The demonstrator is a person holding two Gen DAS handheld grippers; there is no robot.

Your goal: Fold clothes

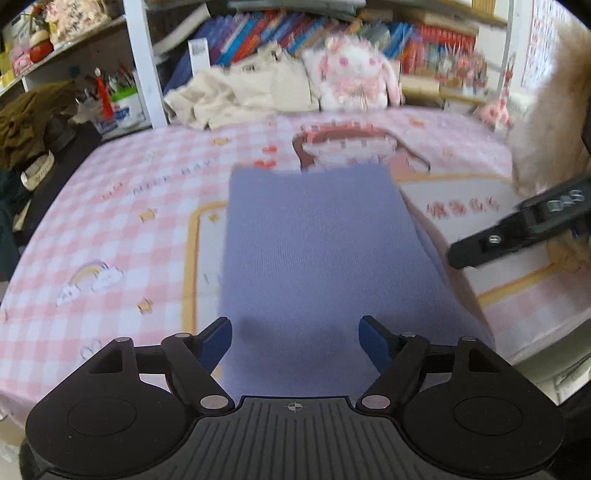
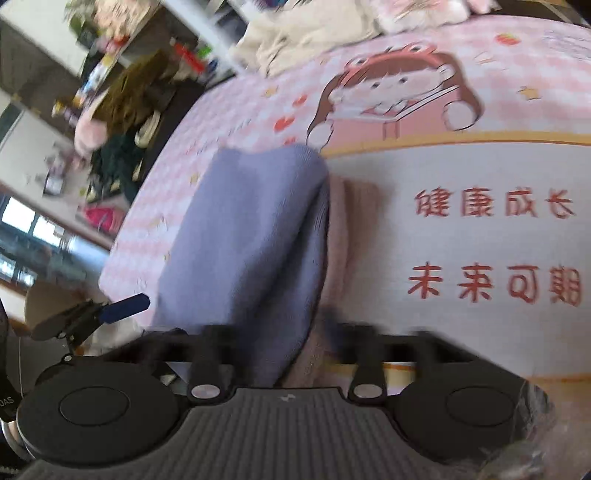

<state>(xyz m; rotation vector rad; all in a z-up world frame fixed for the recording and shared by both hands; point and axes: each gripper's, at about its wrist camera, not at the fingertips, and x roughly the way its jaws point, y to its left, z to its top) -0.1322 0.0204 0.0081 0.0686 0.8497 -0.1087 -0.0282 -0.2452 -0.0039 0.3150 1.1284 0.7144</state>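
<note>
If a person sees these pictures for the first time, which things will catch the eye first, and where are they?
First is the lavender folded garment, lying in the middle of the pink checked cartoon bedsheet just ahead of the open left tongs. Behind it, a white plush bunny sits against the bookshelf. In the right wrist view, large red Chinese characters are printed to the garment's right.

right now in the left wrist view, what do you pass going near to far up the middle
left gripper, open → folded lavender garment → cartoon girl print on the pink checked sheet → white plush bunny → row of books
</note>
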